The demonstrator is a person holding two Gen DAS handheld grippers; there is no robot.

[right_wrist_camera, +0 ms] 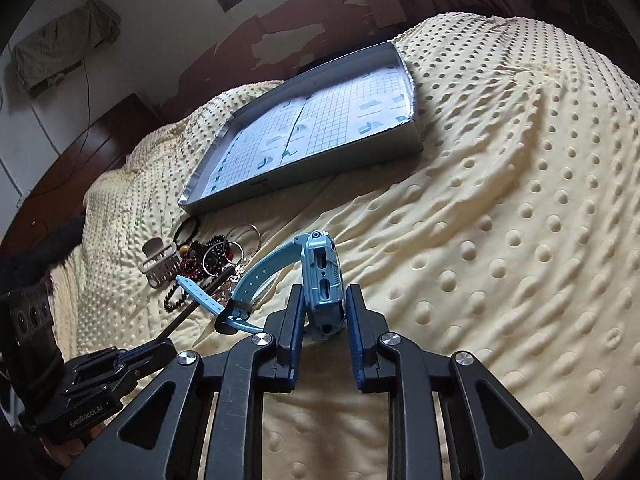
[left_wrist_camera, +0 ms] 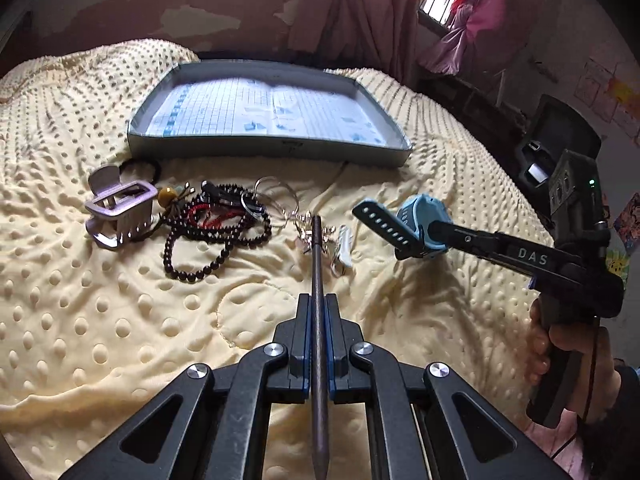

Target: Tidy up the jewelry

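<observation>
The right gripper (right_wrist_camera: 323,312) is clenched on the body of a light blue watch (right_wrist_camera: 322,280), held on edge with its ports facing the camera; its perforated strap (left_wrist_camera: 380,224) hangs free to the left, raised off the bed (left_wrist_camera: 120,340), presumably so it can be carried to the grey tray (left_wrist_camera: 264,148) lying beyond the pile; the tray holds only its gridded paper liner. The left gripper (left_wrist_camera: 319,312) is clenched on a thin dark stick (left_wrist_camera: 318,264), its tip resting among small silvery pieces (left_wrist_camera: 308,236), probably to tease them apart; just left lie dark bead strands (left_wrist_camera: 216,236), a clear bangle (left_wrist_camera: 280,196), a lilac hair claw (left_wrist_camera: 120,208) and a black hair tie (left_wrist_camera: 148,168), all bunched together.
</observation>
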